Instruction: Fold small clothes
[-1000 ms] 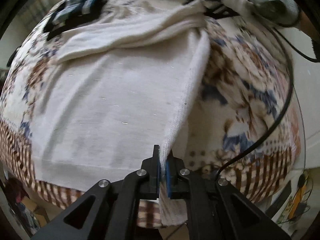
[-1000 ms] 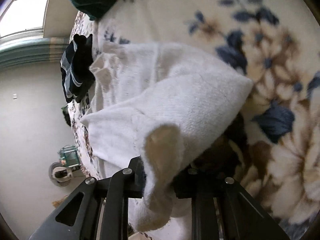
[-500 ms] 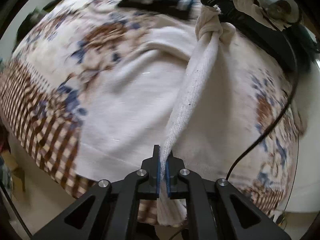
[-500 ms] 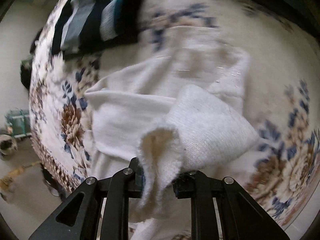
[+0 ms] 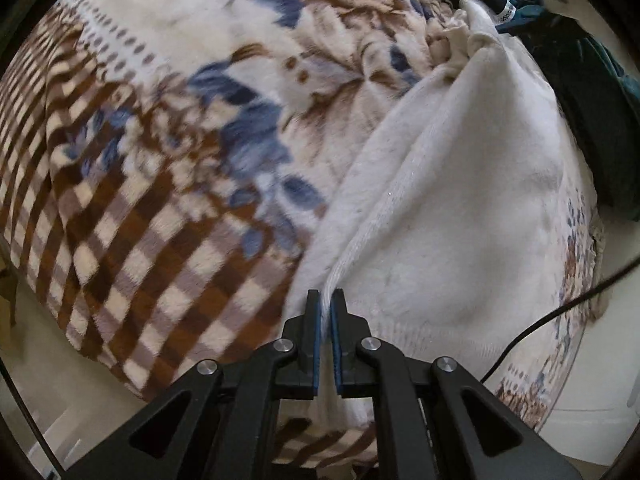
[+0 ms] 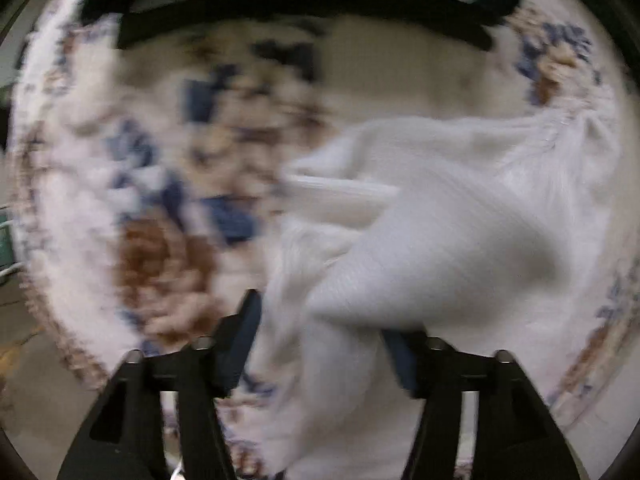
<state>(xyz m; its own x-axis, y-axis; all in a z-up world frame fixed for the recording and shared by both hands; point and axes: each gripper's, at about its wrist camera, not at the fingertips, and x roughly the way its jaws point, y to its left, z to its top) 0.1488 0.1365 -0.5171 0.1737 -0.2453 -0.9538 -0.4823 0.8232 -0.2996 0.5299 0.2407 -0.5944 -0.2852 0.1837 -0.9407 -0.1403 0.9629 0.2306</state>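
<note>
The left tongs (image 5: 325, 316) are clenched on the ribbed hem of a white knit sweater (image 5: 460, 208); the right tongs (image 6: 320, 324) stand spread, the sweater draped between them. It lies on a floral blanket (image 5: 180, 120). Soft and limp, it is best gripped at the hems. The right wrist view is blurred.

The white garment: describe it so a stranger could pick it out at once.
Start from the floral blanket, patterned with blue and brown flowers and a brown checked border. On its right part lies the white garment, a plain cream knit whose hem the left gripper pinches. Unlike the dark green clothes behind it, it is pale and unpatterned.
</note>
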